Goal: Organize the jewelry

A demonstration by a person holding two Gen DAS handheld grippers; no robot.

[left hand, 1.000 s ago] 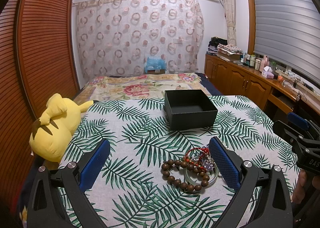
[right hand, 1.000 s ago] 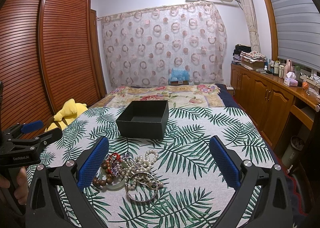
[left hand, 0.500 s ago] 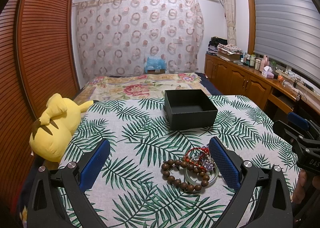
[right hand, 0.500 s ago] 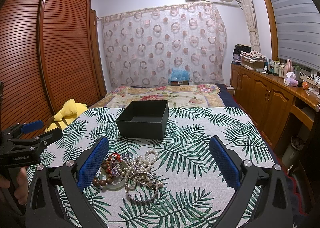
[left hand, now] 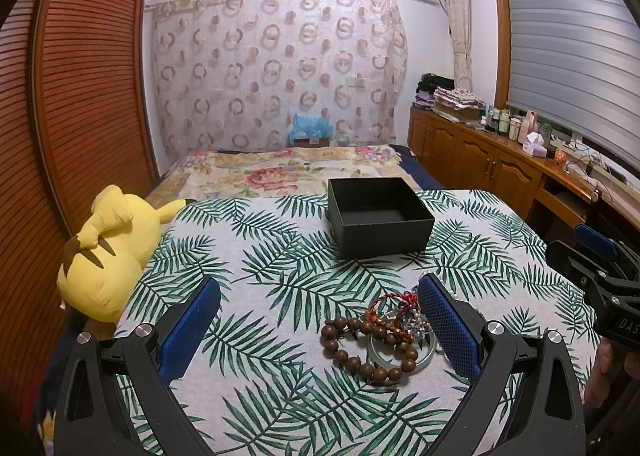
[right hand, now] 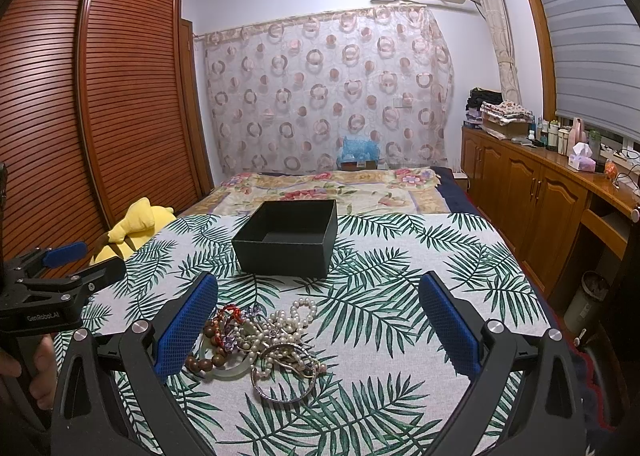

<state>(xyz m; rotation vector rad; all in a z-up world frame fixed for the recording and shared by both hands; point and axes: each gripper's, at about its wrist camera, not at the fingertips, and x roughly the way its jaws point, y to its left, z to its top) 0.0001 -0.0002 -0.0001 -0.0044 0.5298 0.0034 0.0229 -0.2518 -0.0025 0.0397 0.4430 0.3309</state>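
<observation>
Nothing has moved vs 0.5 s ago. Both grippers, left (left hand: 320, 320) & right (right hand: 318, 320), hover w/ fingers spread wide, empty. Jewelry pile (right hand: 256, 344) lies on leaf-print cloth (right hand: 392, 320), near black box (right hand: 288, 236).

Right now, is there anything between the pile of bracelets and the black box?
No. In the right wrist view, only bare leaf-print cloth lies between the jewelry pile and the black box. The left wrist view shows the same gap.

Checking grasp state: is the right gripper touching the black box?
Apart. The right wrist view shows leaf-print cloth between the open right gripper fingers and the black box, which sits farther back.
</observation>
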